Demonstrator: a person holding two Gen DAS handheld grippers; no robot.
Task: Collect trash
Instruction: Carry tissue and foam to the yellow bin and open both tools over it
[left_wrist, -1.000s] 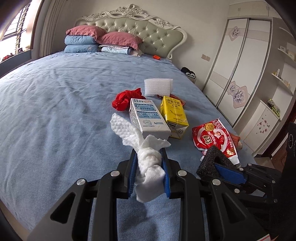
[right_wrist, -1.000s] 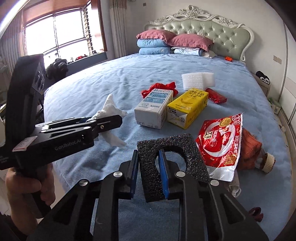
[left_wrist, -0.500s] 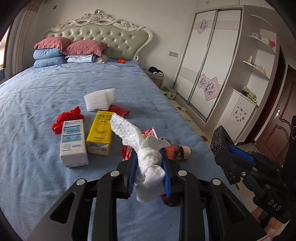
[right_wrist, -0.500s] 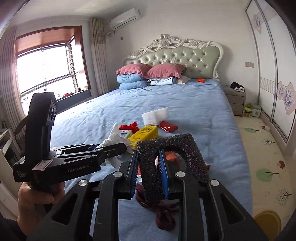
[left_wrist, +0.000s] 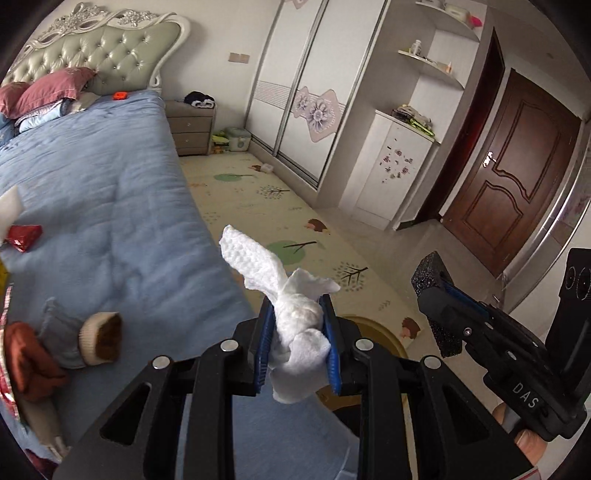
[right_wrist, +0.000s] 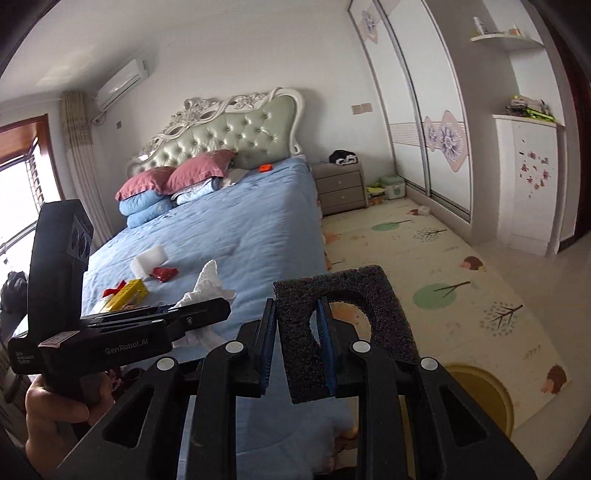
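My left gripper (left_wrist: 297, 314) is shut on a crumpled white tissue (left_wrist: 295, 328), whose loose end sticks up past the fingertips. It hangs over the bed's right edge. In the right wrist view the left gripper (right_wrist: 207, 310) shows at the left with the tissue (right_wrist: 208, 280) in it. My right gripper (right_wrist: 297, 314) is shut on a black foam piece (right_wrist: 384, 314) with an arched cutout. From the left wrist view the right gripper (left_wrist: 439, 291) and its black foam (left_wrist: 430, 273) sit at the right. A round yellow bin (right_wrist: 491, 391) stands on the floor below both grippers.
A yellow carton (right_wrist: 127, 295), a white foam block (right_wrist: 147, 264) and a red wrapper (right_wrist: 164, 273) lie on the blue bed (right_wrist: 240, 229). Socks and clothes (left_wrist: 99, 338) lie near the bed's foot. A patterned play mat (left_wrist: 295, 206), a nightstand (left_wrist: 192, 129), a wardrobe and a brown door (left_wrist: 517, 173) lie beyond.
Both grippers have swung right, away from the items on the bed toward the floor beside it. The tissue and the black foam stay clamped. The yellow bin has come into view.
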